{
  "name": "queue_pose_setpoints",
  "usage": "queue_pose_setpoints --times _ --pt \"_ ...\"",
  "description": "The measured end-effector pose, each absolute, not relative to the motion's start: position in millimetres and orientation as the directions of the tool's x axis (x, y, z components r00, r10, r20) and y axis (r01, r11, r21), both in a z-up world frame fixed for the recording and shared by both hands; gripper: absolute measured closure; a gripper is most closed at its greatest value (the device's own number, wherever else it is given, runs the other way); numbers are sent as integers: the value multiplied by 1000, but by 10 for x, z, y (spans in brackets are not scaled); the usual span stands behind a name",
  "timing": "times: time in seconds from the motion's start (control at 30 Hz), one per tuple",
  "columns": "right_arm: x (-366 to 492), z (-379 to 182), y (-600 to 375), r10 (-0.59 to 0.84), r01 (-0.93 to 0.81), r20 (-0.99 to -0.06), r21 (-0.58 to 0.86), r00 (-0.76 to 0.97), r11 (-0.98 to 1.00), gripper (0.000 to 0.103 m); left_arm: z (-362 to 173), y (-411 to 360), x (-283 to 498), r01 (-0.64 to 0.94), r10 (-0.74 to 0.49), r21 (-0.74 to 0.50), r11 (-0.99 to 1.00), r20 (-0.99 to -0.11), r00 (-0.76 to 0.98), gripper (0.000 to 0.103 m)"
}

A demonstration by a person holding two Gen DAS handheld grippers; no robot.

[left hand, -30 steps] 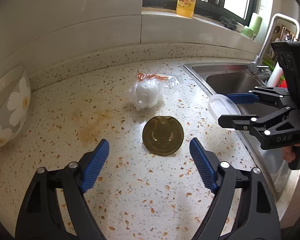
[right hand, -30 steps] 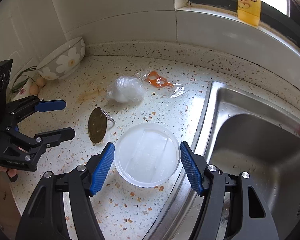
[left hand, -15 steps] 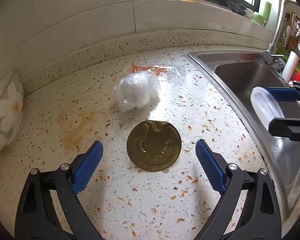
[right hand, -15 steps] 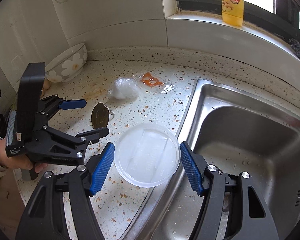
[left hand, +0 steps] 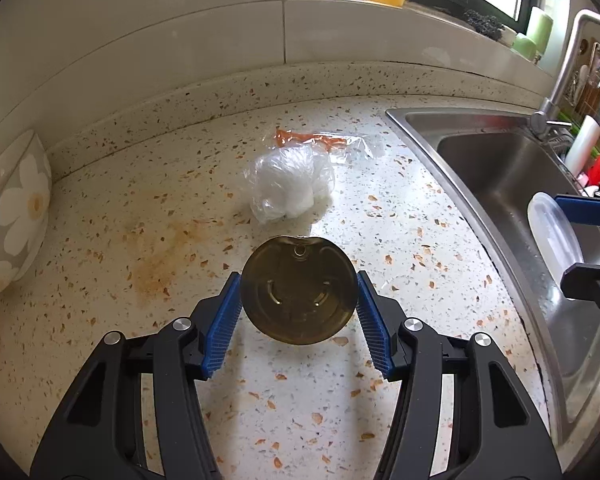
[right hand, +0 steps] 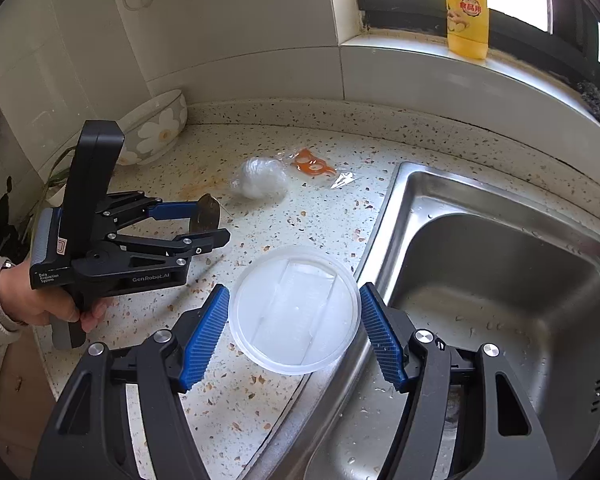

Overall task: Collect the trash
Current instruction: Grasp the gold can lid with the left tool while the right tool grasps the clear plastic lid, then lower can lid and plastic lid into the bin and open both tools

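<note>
My left gripper is shut on a round gold can lid and holds it just above the speckled counter; the lid also shows edge-on in the right wrist view. My right gripper is shut on a clear round plastic lid over the counter's edge by the sink; that lid shows in the left wrist view. A crumpled clear plastic bag and an orange-printed wrapper lie on the counter beyond the can lid.
A steel sink takes up the right side, with a tap. A flowered bowl stands at the left by the wall. A yellow bottle stands on the window sill. An orange-brown stain marks the counter.
My left gripper has closed in on the gold can lid and taken hold of it. My right gripper, still holding the plastic lid, has drawn back toward the sink side.
</note>
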State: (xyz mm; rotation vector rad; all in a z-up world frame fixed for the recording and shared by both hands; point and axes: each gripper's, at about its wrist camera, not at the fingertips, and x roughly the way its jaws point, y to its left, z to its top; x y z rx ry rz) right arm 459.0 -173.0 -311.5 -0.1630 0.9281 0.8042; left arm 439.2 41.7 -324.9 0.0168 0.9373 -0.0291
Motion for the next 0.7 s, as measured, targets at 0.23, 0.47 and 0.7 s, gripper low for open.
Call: queue_pose_setpoints --times 0.23,0.47,0.7 --pt "4170 -3031 -1623 568 -739 -767 191 298 646 39 -3011 598 3923 72 -35 13 997 -779 626 49" --pt "3586 -2927 -1606 593 -782 -765 201 251 590 39 -2803 745 3296 84 -63 -11 996 -762 645 48" --pt "2842 -2824 -1609 642 -811 -746 259 177 525 39 -2598 800 2564 100 -106 -53 994 -747 656 48"
